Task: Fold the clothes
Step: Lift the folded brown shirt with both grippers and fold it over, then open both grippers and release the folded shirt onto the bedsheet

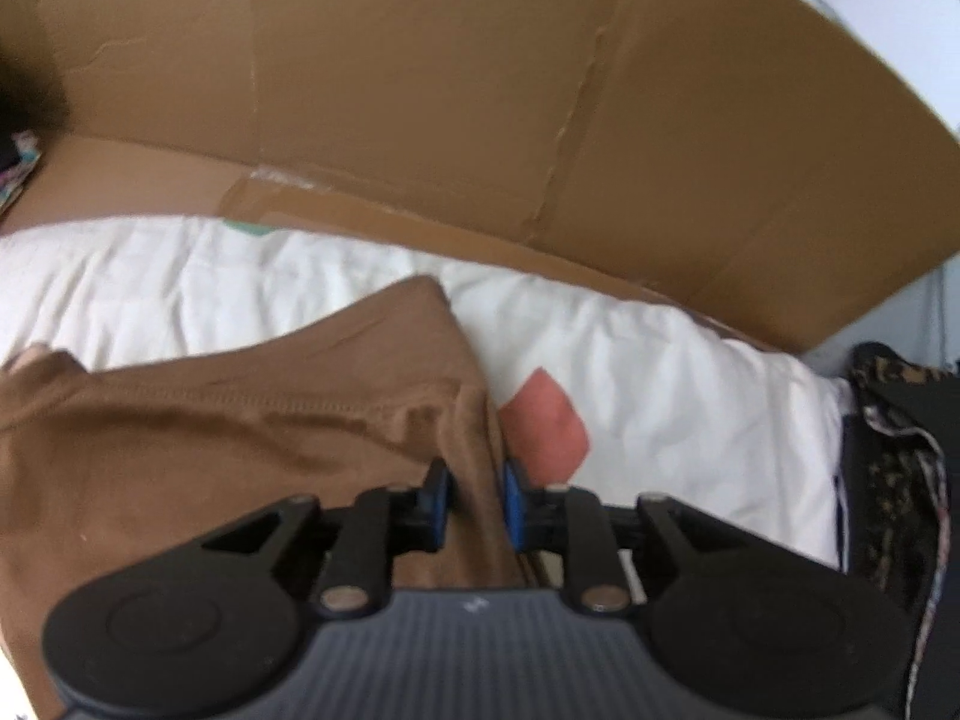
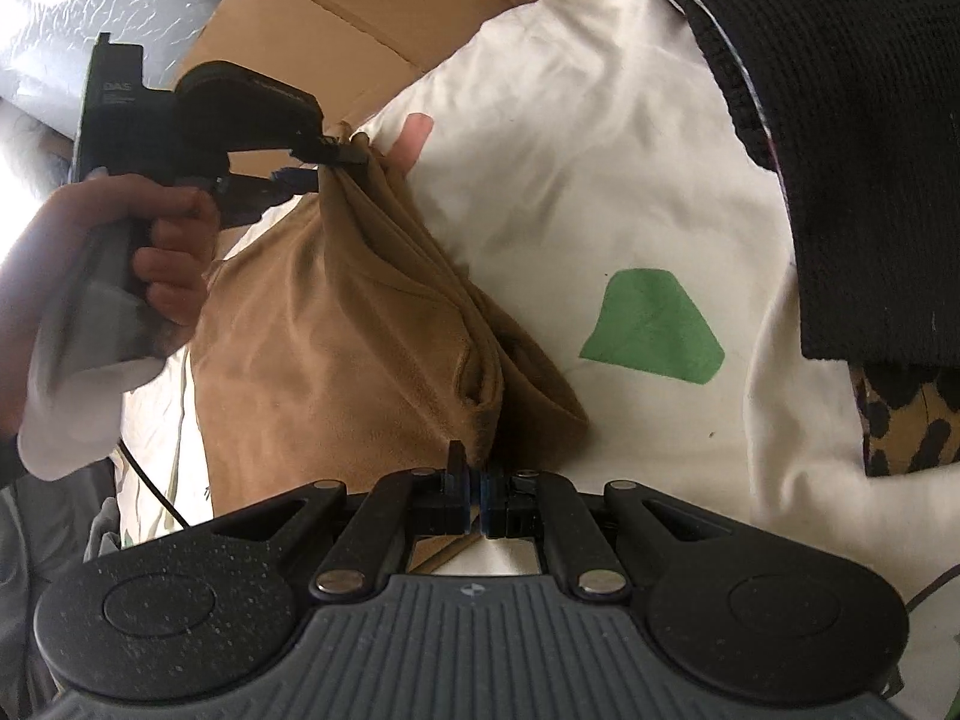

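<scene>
Two tools on brown garment (image 2: 336, 324) | R tool (image 2: 474, 498) clamped on it | L tool (image 1: 474, 501) slightly apart, cloth between | cardboard box (image 1: 420, 90): contents unseen

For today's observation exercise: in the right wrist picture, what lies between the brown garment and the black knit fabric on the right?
Bare white bedding with one green patch printed on it separates the brown garment from the black knit fabric; the right wrist view shows it.
</scene>
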Demonstrator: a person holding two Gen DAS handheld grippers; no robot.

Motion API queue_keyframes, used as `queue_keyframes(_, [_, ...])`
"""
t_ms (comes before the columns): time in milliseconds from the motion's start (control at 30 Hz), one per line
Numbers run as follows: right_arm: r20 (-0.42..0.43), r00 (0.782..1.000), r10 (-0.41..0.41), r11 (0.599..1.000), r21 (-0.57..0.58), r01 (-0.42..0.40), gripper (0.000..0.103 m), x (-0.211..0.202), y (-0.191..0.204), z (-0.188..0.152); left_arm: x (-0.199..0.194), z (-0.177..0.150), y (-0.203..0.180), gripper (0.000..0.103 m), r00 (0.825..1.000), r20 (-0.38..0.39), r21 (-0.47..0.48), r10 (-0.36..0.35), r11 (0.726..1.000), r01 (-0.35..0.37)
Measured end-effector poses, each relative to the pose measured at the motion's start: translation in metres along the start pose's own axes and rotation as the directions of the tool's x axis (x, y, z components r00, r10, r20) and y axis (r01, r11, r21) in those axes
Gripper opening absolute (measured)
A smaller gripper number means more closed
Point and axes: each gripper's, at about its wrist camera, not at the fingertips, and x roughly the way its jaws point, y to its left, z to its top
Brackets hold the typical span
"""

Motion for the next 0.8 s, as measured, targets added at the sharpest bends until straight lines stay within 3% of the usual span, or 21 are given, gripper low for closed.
queue_keyframes(100, [-0.002,1.000,-0.015,1.000,-0.012,0.015,0.001,-0.005,0.002,0.001,-0.018,-0.002,0.010,0.026,0.999,0.022,-0.007,-0.026,1.000,0.026])
queue_keyframes(300, [0.025,0.998,-0.051,0.999,-0.014,0.051,0.007,-0.027,-0.002,0.008,-0.040,-0.015,0.027,0.023,0.998,0.030,0.012,-0.049,0.999,0.049])
queue_keyframes(433, [0.062,0.995,-0.074,0.993,-0.088,0.080,0.035,-0.034,0.007,0.016,-0.037,-0.024,0.027,0.022,0.998,0.003,0.041,-0.064,0.997,0.064])
queue_keyframes(567, [0.098,0.990,-0.099,0.978,-0.175,0.115,0.036,-0.035,0.019,0.024,-0.023,-0.027,0.013,0.022,0.997,-0.021,0.093,-0.078,0.993,0.079])
queue_keyframes(733, [0.069,0.990,-0.124,0.965,-0.225,0.137,0.035,-0.016,0.020,0.033,-0.005,-0.021,0.006,0.022,0.998,-0.036,0.101,-0.058,0.993,0.062])
queue_keyframes(800, [0.052,0.989,-0.137,0.962,-0.232,0.145,0.029,-0.010,0.018,0.033,0.001,-0.014,0.002,0.022,0.998,-0.034,0.118,-0.053,0.991,0.056])
